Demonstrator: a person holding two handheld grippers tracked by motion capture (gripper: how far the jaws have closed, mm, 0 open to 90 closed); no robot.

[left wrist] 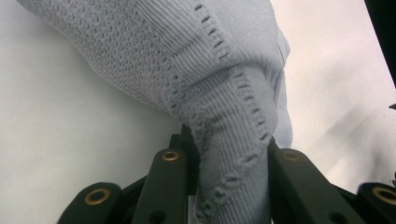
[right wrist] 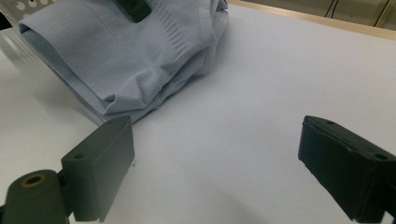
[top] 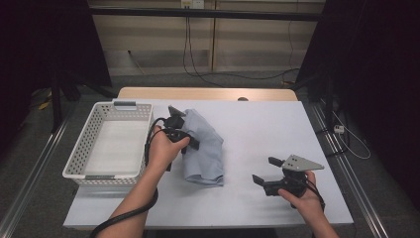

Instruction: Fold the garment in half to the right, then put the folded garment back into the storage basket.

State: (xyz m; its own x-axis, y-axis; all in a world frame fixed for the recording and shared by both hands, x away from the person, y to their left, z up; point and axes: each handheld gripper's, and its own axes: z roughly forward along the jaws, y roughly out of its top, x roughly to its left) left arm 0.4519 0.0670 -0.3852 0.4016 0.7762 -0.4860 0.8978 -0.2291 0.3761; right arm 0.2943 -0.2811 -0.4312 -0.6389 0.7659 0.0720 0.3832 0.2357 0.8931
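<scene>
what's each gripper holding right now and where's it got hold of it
The left gripper pinches a bunched fold of the light blue knit garment. The right gripper holds nothing, jaws wide apart.

The high view looks forward and down from above the person's side, taking in the whole white table point(top: 257, 129), with the basket point(top: 89, 163) at left of frame and the floor and wall beyond at the top. The left gripper view sits very close behind its jaws, pressed up against the pale blue knit garment point(left wrist: 196, 70). The right gripper view looks low across the tabletop from farther off, catching the same garment point(right wrist: 121, 60) in its upper left; all three views share that garment and the white surface around it.
</scene>
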